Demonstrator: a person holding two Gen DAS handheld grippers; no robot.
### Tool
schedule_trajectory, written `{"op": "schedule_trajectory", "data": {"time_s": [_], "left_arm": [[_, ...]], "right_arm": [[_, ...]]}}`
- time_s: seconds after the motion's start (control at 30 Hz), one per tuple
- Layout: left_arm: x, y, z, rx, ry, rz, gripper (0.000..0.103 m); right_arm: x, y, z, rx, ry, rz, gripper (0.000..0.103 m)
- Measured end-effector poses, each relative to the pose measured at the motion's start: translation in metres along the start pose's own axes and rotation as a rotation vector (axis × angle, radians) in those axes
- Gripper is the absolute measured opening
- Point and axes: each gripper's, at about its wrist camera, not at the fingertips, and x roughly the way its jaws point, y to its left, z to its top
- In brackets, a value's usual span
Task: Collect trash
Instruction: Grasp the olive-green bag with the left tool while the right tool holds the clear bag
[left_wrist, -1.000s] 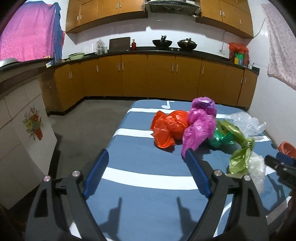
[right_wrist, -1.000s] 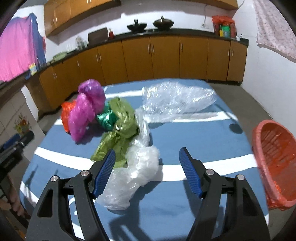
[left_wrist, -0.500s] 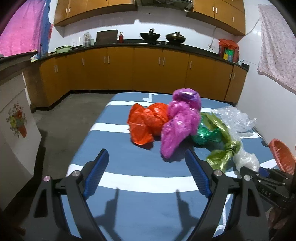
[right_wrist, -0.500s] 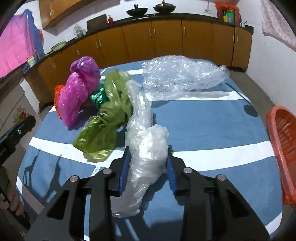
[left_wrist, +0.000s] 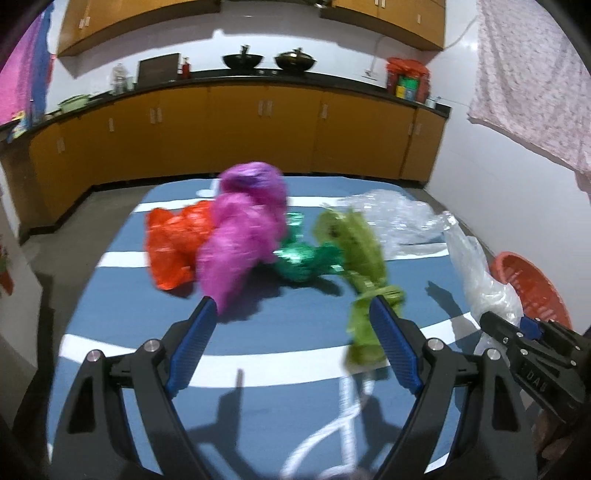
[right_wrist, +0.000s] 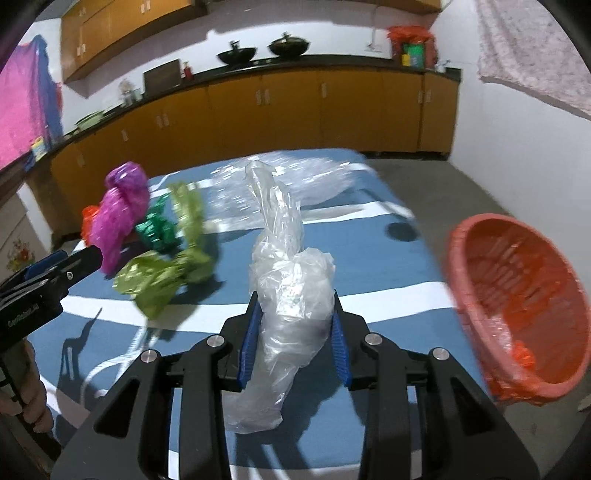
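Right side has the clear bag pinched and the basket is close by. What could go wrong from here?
1. The clear plastic bag trails well beyond the right hand-held gripper; its loose ends may catch the orange basket rim.
2. The open left hand-held gripper sits beside the green bag, close to the right one; they could collide.

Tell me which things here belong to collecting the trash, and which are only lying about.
Job:
clear bag, in the right gripper
green bag
purple bag
orange bag
basket

Lying about:
woks
hanging cloth
cabinets
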Motion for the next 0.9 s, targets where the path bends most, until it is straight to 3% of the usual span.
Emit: {"op": "schedule_trajectory", "data": {"time_s": [0.17, 0.3, 0.5, 0.67, 0.73, 0.9], "left_arm": [[0.016, -0.029, 0.011, 0.037, 0.012, -0.044, 0.083], [0.038, -0.05, 0.009, 0.102, 0.057, -0.027, 0.081], [0.072, -0.062, -0.001, 0.148, 0.178, -0.035, 0.055], [0.078, -0.061, -0.006, 0.134, 0.203, -0.083, 0.018], [0.074, -0.061, -0.006, 0.134, 0.191, -0.101, 0.012], [0.055, -0.059, -0.003, 0.128, 0.149, -0.136, 0.009]], "right_arm": [[-0.006, -0.029, 0.004, 0.047, -0.018, -0.051, 0.035], [-0.008, -0.049, 0.003, 0.092, -0.021, -0.074, 0.035], [-0.007, -0.06, 0.0, 0.104, -0.014, -0.079, 0.035], [-0.009, -0.06, -0.001, 0.107, -0.015, -0.077, 0.036], [-0.009, -0.062, -0.002, 0.107, -0.016, -0.076, 0.036], [-0.016, -0.062, -0.002, 0.105, -0.029, -0.073, 0.036]]}}
